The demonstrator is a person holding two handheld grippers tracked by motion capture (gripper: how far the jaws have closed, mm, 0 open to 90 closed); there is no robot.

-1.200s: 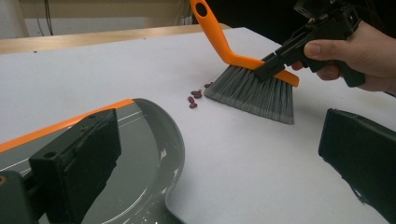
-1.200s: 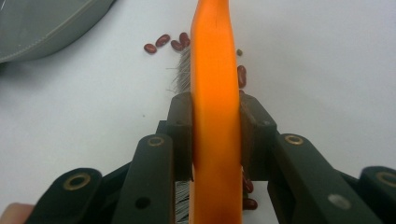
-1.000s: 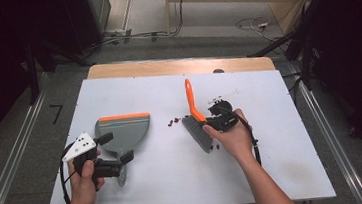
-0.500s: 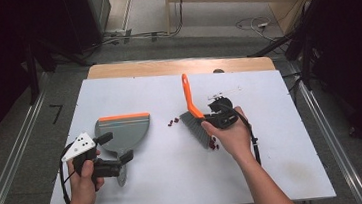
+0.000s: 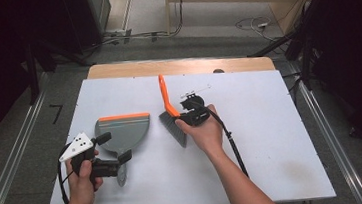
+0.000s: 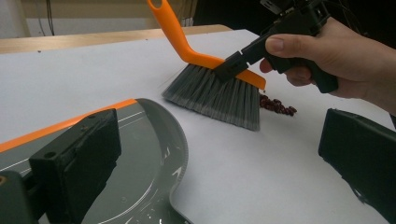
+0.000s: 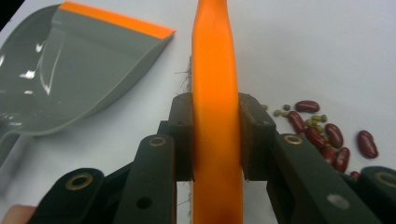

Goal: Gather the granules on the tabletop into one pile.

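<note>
Grey plastic nearest the person: the left gripper (image 5: 119,160) sits at the near left of the white table (image 5: 273,138), one black jaw over the dustpan's handle end and the other out over bare table, so the jaws stand wide apart; whether they actually press on the handle I cannot tell. The dustpan (image 5: 124,132) lies flat just beyond it, its orange-edged lip turned away from the person, and the pan's glossy inside holds nothing.

Past that, toward the middle, the right gripper (image 5: 179,116) is clamped on the orange back of the hand brush (image 5: 170,113), both pads tight against the plastic. The grey bristles rest on the table beside the dustpan. A small heap of red beans (image 7: 327,133) with a few green ones lies against the bristles' far side.
</note>
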